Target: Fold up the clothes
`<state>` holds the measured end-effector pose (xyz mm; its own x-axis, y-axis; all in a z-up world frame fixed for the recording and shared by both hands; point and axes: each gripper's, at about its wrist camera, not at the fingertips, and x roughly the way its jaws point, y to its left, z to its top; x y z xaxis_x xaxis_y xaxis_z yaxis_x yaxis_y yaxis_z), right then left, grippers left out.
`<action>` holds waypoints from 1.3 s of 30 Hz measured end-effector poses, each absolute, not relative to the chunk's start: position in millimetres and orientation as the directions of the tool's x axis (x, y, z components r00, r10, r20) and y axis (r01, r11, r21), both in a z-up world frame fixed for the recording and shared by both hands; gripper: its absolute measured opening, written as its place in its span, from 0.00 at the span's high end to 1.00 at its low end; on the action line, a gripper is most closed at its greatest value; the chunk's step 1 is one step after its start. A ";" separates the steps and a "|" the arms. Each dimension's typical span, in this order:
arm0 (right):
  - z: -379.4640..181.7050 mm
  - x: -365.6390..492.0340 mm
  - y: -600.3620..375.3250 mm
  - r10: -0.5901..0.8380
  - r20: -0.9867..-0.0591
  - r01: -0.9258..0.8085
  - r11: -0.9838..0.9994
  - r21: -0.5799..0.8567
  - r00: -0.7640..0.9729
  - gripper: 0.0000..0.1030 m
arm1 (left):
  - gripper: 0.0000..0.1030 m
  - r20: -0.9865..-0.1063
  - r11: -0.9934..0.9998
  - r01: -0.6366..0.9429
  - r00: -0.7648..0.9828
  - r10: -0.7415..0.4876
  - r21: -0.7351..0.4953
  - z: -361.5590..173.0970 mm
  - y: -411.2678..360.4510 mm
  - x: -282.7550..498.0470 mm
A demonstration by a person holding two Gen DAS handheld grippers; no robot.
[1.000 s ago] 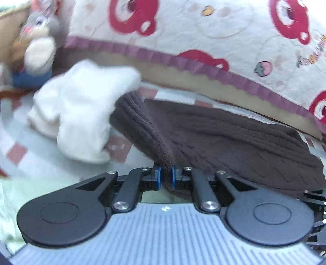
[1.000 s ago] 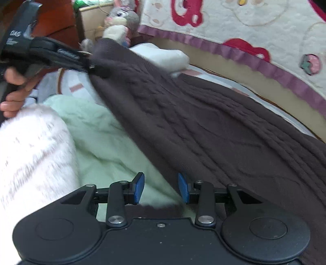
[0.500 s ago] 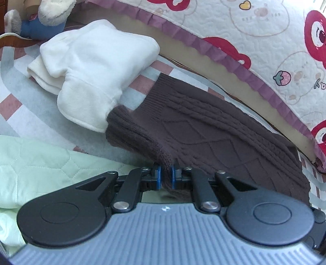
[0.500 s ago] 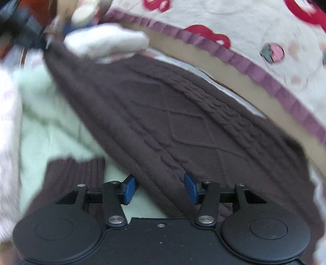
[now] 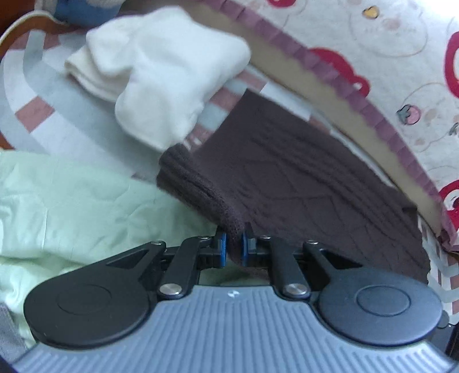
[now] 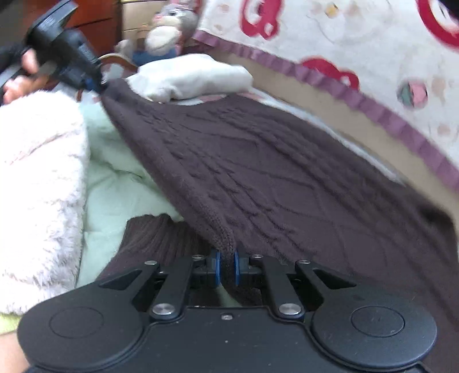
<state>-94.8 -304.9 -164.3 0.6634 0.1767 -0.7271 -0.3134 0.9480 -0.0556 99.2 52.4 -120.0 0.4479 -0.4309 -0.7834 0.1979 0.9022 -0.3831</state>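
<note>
Through the left wrist view we see our left gripper point(image 5: 233, 248) pinched tight on the ribbed edge of one brown cable-knit sweater point(image 5: 301, 178), its blue pads nearly meeting with knit between them. The sweater spreads away from that grip across the bed, toward the patterned quilt point(image 5: 387, 57) with its purple ruffle. This view alone shows the striped and checked bed sheet point(image 5: 37, 86) in grey, white and pink lying bare beside the sweater's far edge.

The right wrist view gives what the left cannot: our right gripper point(image 6: 226, 268) clamped narrow on another fold of the sweater point(image 6: 272, 172) at its near edge, and, far to the upper left, the left gripper point(image 6: 99, 83) seen from outside, biting a corner of the same garment while a bare hand point(image 6: 17, 83) holds its handle. The knit runs taut as a long edge between the two grips. Below that edge a ribbed brown part point(image 6: 155, 238), likely a cuff or hem of the sweater, lies on the pale green quilted cover point(image 6: 114, 178). Only here do we find a fluffy white-pink fabric point(image 6: 37, 186) at the left and a grey plush rabbit point(image 6: 172, 25) near the headboard; the left view catches only a blue scrap of it.

Both views show the folded white garment point(image 5: 160, 71) just beyond the sweater, touching or overlapping its edge. We count two grippers, one sweater, one white garment and one toy.
</note>
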 end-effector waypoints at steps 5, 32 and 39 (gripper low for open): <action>-163.9 -99.2 -313.1 0.188 -0.755 -0.216 0.974 0.063 0.628 0.82 | 0.76 -0.810 0.958 0.228 0.520 -0.271 -0.174 -101.0 36.0 78.2; -144.4 -279.2 -440.9 -0.143 -0.785 0.519 0.818 0.249 0.603 0.47 | 0.42 -0.817 0.715 0.502 0.028 -0.575 -0.486 -132.7 -121.6 -26.1; -157.4 -278.5 -453.5 -0.042 -0.781 0.529 0.758 0.381 0.624 0.45 | 0.42 -0.842 0.737 0.480 -0.006 -0.540 -0.476 -149.7 -141.5 -37.6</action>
<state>-278.5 -453.5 -157.4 0.6235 -0.0422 -0.7807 0.5288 0.7583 0.3813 -37.6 -141.5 -149.7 -0.0062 -0.5399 -0.8417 0.4796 0.7370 -0.4762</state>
